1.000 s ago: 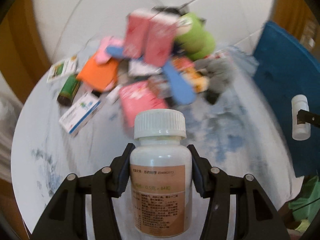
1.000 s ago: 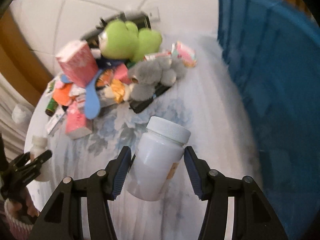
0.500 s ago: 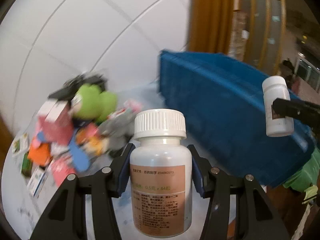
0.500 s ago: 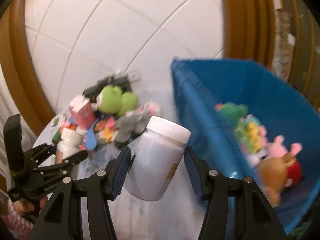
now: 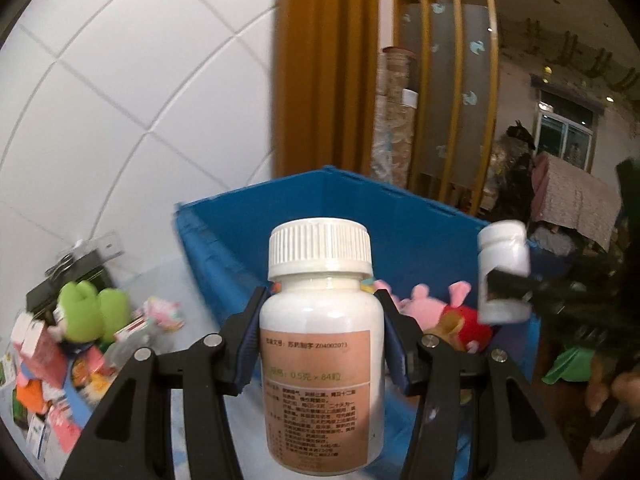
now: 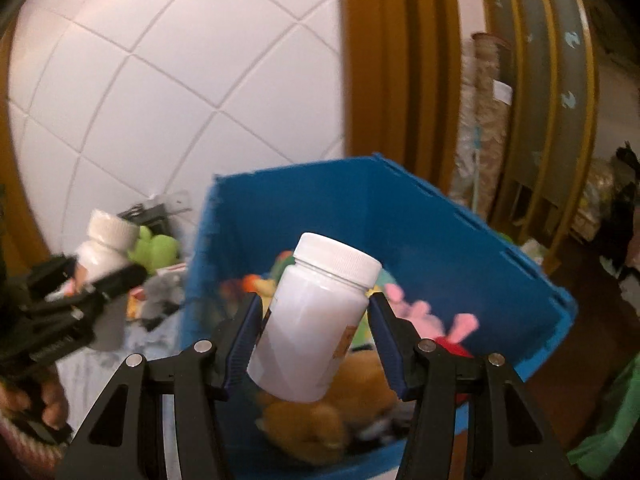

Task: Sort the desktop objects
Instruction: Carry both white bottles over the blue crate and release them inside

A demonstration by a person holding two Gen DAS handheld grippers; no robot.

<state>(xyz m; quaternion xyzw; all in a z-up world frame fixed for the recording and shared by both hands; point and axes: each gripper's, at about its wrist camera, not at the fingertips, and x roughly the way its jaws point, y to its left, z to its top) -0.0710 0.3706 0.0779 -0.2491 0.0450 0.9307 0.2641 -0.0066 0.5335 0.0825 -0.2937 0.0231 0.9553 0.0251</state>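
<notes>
White wall tiles back a table strewn with boxes and a green plush toy [image 5: 90,312]. Beside them, the left gripper [image 5: 322,338] clamps an upright labelled pill bottle [image 5: 320,344]. Rightward, above the blue bin [image 6: 440,240] of plush toys, the right gripper [image 6: 314,330] grips a tilted white bottle [image 6: 316,316].

White tiled wall [image 5: 120,80] meets an orange-brown wooden post [image 5: 324,64]; curved wooden slats [image 5: 460,80] stand beyond.

blue bin [image 6: 460,240] open on top, plush toys [image 6: 320,412] on its floor, clutter pile [image 5: 80,340] crowding counter [image 5: 180,292] left of bin
</notes>
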